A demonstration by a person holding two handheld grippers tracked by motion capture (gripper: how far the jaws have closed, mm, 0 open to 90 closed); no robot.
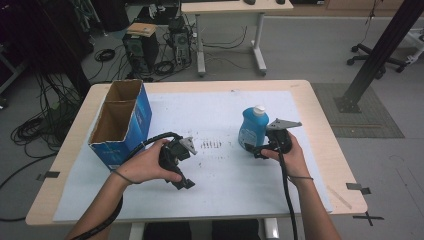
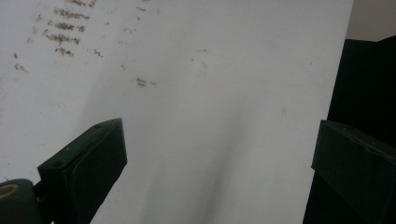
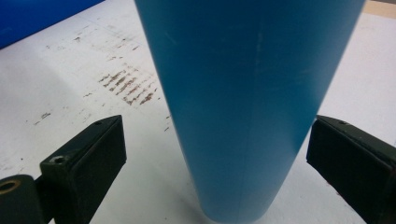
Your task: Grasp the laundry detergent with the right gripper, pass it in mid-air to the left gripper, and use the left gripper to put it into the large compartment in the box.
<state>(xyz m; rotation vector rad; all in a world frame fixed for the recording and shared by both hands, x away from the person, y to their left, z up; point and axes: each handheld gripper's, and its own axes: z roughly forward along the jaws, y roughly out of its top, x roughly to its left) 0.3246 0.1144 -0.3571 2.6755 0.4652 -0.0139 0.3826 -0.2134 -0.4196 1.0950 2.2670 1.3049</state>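
High view, item list: table point(image 1: 320, 165), light wood top, covered by a white sheet point(image 1: 220, 190) bearing rows of brown smudged marks point(image 1: 210, 145), not legible; blue cardboard box point(image 1: 122, 122), far-left of the sheet, top flaps open, two compartments, contents hidden in shadow; printing on its side too small to read; blue bottle point(image 1: 252, 127), white cap, upright, right of centre, label unreadable. Right gripper point(image 1: 256, 150): jaws spread wide either side of the bottle, not touching it in the right gripper view point(image 3: 243, 107). Left gripper point(image 1: 184, 182): jaws parted, nothing between them, over bare sheet point(image 2: 210, 116).
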